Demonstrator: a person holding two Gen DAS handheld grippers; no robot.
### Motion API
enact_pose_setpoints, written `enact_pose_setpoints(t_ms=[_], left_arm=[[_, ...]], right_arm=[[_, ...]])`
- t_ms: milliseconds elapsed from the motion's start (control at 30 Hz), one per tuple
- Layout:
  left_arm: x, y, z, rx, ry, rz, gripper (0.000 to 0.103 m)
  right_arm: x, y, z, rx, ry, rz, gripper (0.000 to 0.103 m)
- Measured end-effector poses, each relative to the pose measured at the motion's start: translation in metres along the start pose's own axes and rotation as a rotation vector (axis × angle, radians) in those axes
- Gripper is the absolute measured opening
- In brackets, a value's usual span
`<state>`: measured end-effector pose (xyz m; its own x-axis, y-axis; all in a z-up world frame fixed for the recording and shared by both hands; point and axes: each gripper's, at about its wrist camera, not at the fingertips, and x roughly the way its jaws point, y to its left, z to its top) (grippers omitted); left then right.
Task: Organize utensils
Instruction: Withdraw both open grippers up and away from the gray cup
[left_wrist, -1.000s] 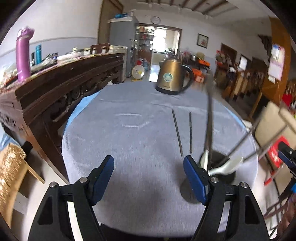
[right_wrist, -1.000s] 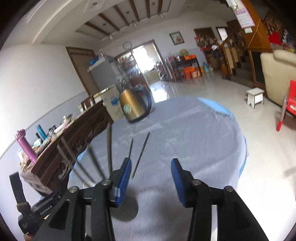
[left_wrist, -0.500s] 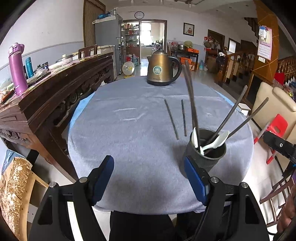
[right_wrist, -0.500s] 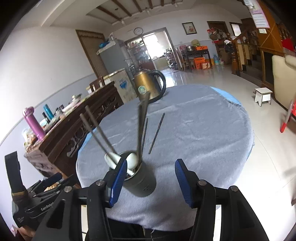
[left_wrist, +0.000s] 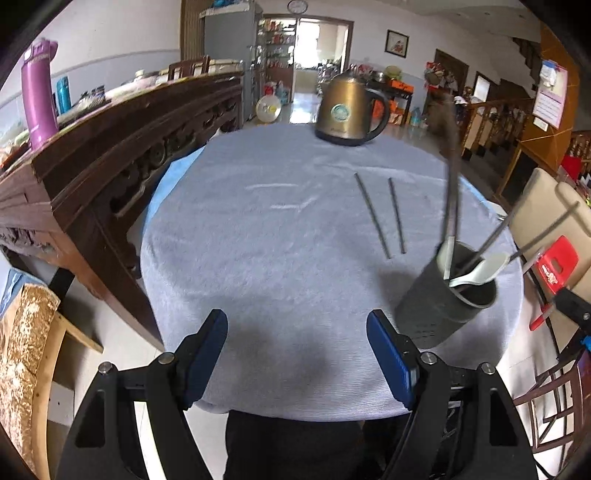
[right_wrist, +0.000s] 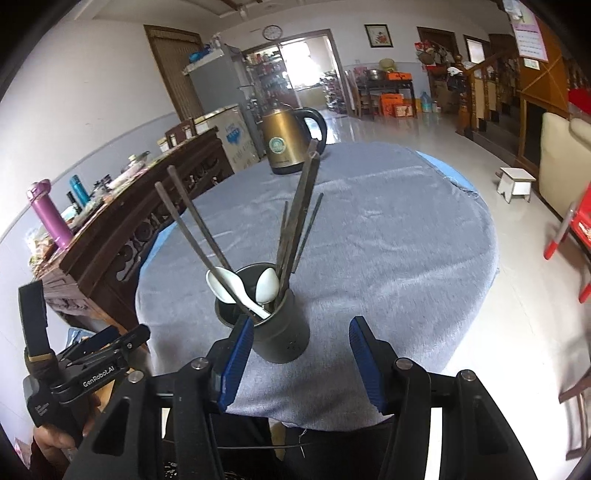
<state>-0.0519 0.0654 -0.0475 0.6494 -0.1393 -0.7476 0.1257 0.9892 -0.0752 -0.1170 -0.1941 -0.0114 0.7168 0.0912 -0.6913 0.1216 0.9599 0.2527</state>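
A dark grey utensil holder (left_wrist: 443, 306) (right_wrist: 282, 332) stands near the front edge of the round table with the grey-blue cloth (left_wrist: 277, 240) (right_wrist: 388, 240). It holds several dark chopsticks (right_wrist: 195, 225) and two white spoons (right_wrist: 267, 282) (left_wrist: 480, 269). Two loose chopsticks (left_wrist: 384, 218) lie on the cloth beyond it; they also show in the right wrist view (right_wrist: 310, 221). My left gripper (left_wrist: 297, 354) is open and empty, left of the holder. My right gripper (right_wrist: 301, 362) is open and empty, just in front of the holder.
A gold electric kettle (left_wrist: 347, 107) (right_wrist: 286, 144) stands at the table's far edge. A carved dark wooden sideboard (left_wrist: 110, 147) with a purple bottle (left_wrist: 37, 96) runs along the left. Red chair (left_wrist: 557, 262) and cream seat (right_wrist: 561, 155) stand at the right.
Both grippers have pulled back and up from the holder toward the table's front edge. The holder, close between the views before, now stands clear of both. Jaws stay open.
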Motion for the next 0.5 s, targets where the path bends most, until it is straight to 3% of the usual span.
enact_pose_setpoints(t_ms=[267, 500], left_arm=[[0.008, 0.032, 0.018, -0.020, 0.004, 0.095, 0.078], [-0.002, 0.037, 0.031, -0.020, -0.022, 0.159, 0.078]], right_arm=[[0.007, 0.000, 0.010, 0.051, 0.018, -0.011, 0.058], [0.023, 0.026, 0.003, -0.028, 0.052, 0.092, 0.058]])
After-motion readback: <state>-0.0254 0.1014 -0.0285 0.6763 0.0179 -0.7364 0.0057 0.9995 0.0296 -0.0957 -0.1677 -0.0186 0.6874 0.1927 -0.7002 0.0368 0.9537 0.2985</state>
